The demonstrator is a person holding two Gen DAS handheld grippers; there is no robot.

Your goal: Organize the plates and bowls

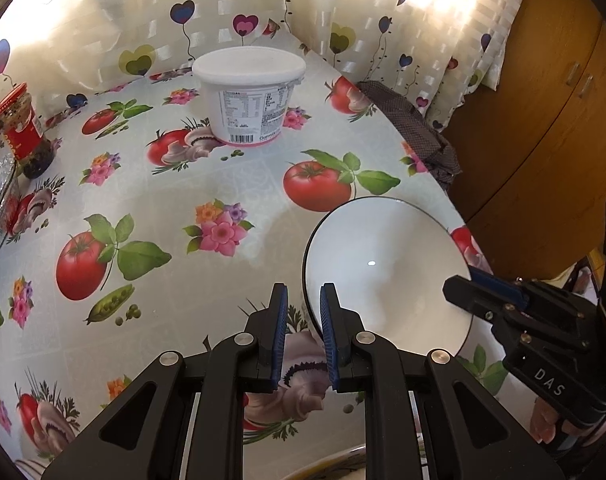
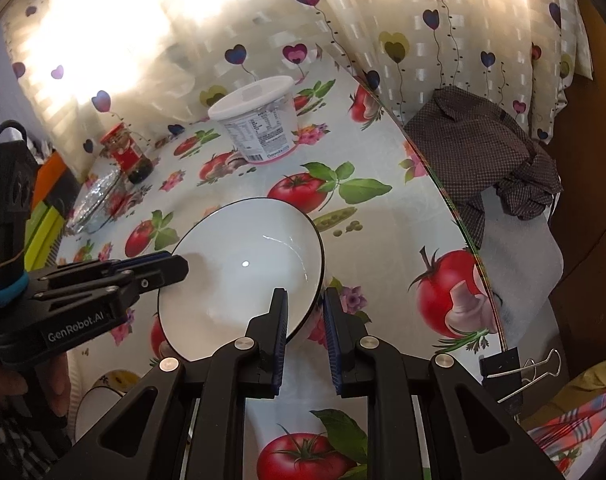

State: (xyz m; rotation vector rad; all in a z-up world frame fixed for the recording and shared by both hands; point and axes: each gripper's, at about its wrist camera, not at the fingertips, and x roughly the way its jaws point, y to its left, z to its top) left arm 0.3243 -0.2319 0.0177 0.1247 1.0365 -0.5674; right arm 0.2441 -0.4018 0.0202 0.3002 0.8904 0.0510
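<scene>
L gripper [image 1: 303, 300] and R gripper [image 2: 305, 304]: both nearly closed, each pinching opposite rim of 1 white bowl [image 2: 243, 272], tilted over tablecloth [image 1: 163, 184]. Step: carrying bowl. Next: level it, set down clear of yogurt tub [image 1: 249, 96] beyond.

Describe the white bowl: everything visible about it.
The bowl is glossy white, ceramic by its look, with a thin dark rim and nothing inside. It sits upright on the floral tablecloth near the table's edge. Both grippers hold its rim on opposite sides: the left gripper has one finger inside and one outside the wall, as does the right gripper. A light glints at its centre. Whether its base rests on the cloth cannot be told.
</scene>
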